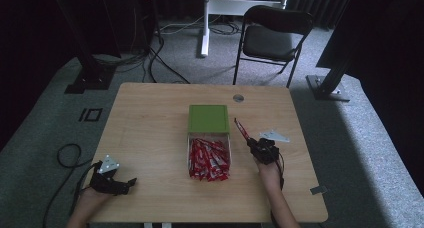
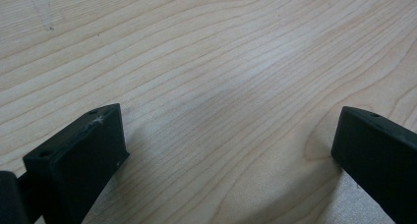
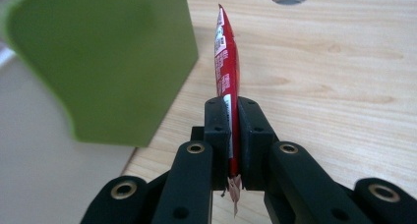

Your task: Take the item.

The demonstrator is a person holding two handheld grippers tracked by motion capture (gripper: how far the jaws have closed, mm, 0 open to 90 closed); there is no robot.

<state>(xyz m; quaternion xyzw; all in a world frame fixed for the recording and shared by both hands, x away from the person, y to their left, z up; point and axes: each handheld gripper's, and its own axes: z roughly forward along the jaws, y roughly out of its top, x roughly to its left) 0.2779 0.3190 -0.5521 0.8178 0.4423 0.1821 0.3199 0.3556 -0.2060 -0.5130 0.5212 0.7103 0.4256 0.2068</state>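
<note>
Right tongs (image 3: 231,135): closed on one thin red sachet (image 3: 225,71); I hold it by its lower end, and the torn bottom edge comes out under my jaws.
Red sachet: it stands up and forward from my right tongs, a little tilted; in the high view (image 1: 242,130) it points away from me, above the bench.
Left tongs (image 2: 221,155): open, jaws wide apart, nothing between them; they are low over the bare wood.
Left tongs, place: at the near left corner of the bench (image 1: 116,180), well apart from my right tongs (image 1: 252,144).
Clear box (image 1: 229,153): a transparent plastic box full of the same red sachets (image 1: 208,160), just to the left of my right tongs, between my two tongs.
Green lid (image 1: 209,119): flat, square, green plastic, at the far end of the clear box; close on the left in the right gripper view (image 3: 98,62), blurred.
Bench (image 1: 150,128): light wooden top, with a round hole (image 1: 238,98) far ahead of my right tongs.
</note>
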